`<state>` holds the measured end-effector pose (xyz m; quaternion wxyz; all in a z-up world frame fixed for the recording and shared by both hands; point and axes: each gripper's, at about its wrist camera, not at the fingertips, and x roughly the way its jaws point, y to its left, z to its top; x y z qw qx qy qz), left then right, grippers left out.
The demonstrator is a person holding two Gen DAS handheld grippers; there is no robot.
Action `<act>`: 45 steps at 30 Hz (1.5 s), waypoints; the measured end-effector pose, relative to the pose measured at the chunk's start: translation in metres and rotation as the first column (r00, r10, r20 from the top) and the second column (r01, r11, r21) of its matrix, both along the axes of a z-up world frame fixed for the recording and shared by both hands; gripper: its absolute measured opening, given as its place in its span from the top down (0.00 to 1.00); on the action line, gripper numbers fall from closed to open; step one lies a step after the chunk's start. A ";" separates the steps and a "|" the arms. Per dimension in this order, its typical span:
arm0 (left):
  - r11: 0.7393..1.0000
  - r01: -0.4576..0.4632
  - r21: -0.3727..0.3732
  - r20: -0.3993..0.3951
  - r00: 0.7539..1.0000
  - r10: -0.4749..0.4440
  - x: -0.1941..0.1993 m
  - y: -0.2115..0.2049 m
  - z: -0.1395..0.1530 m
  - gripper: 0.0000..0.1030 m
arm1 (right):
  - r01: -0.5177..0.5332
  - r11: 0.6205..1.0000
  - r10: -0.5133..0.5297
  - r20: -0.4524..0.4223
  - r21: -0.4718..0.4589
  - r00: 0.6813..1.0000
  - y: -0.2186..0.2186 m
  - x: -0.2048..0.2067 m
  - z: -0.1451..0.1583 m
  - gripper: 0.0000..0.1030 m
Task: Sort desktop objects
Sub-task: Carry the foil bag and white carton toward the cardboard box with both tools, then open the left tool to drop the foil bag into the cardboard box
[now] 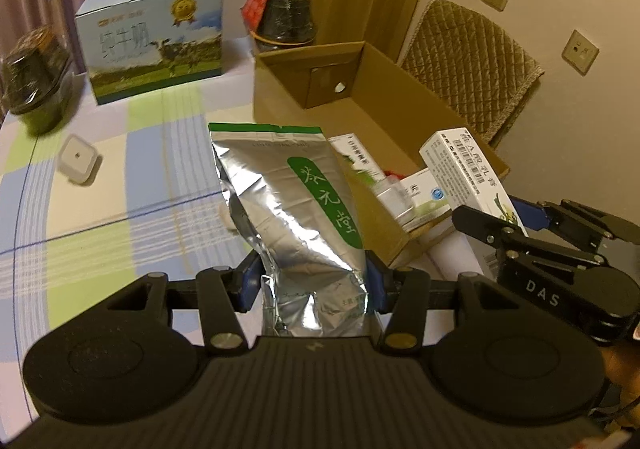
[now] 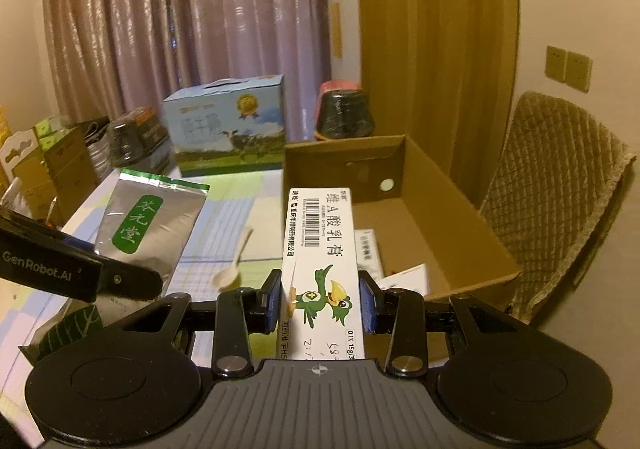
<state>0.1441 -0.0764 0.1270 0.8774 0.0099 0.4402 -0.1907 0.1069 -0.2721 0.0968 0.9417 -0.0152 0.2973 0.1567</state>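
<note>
My left gripper (image 1: 312, 281) is shut on a silver foil tea pouch (image 1: 292, 205) with a green label, held upright above the checked tablecloth (image 1: 120, 177); the pouch also shows in the right wrist view (image 2: 148, 229). My right gripper (image 2: 320, 303) is shut on a white ointment box (image 2: 322, 261) with a green bird picture, held at the near edge of the open cardboard box (image 2: 460, 233). In the left wrist view that ointment box (image 1: 468, 165) sits over the cardboard box (image 1: 384, 105), which holds several small white cartons (image 1: 420, 193).
A blue milk carton (image 1: 152, 37) and dark wrapped bowls (image 1: 286, 19) stand at the table's far side. A small white square container (image 1: 78, 159) lies left. A plastic spoon (image 2: 236, 261) lies on the cloth. A quilted chair (image 2: 560, 189) stands right of the box.
</note>
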 end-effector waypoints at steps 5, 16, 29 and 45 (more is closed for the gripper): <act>1.000 0.014 -0.019 -0.002 1.000 -0.014 0.014 -0.019 0.004 0.55 | 0.027 1.000 -0.027 0.005 -0.002 1.000 -0.016 0.017 0.003 0.65; 0.996 0.029 -0.087 -0.007 1.000 -0.030 0.052 -0.061 0.016 0.55 | 0.057 0.998 -0.056 0.020 -0.034 0.998 -0.046 0.058 0.006 0.65; 0.994 0.001 -0.106 -0.021 1.000 -0.004 0.105 -0.096 0.011 0.55 | 0.056 0.996 -0.056 -0.004 -0.069 0.998 -0.068 0.109 -0.005 0.65; 0.991 -0.033 -0.129 -0.058 0.998 0.026 0.129 -0.116 -0.015 0.55 | 0.060 0.996 -0.062 -0.030 -0.062 0.998 -0.074 0.138 -0.020 0.65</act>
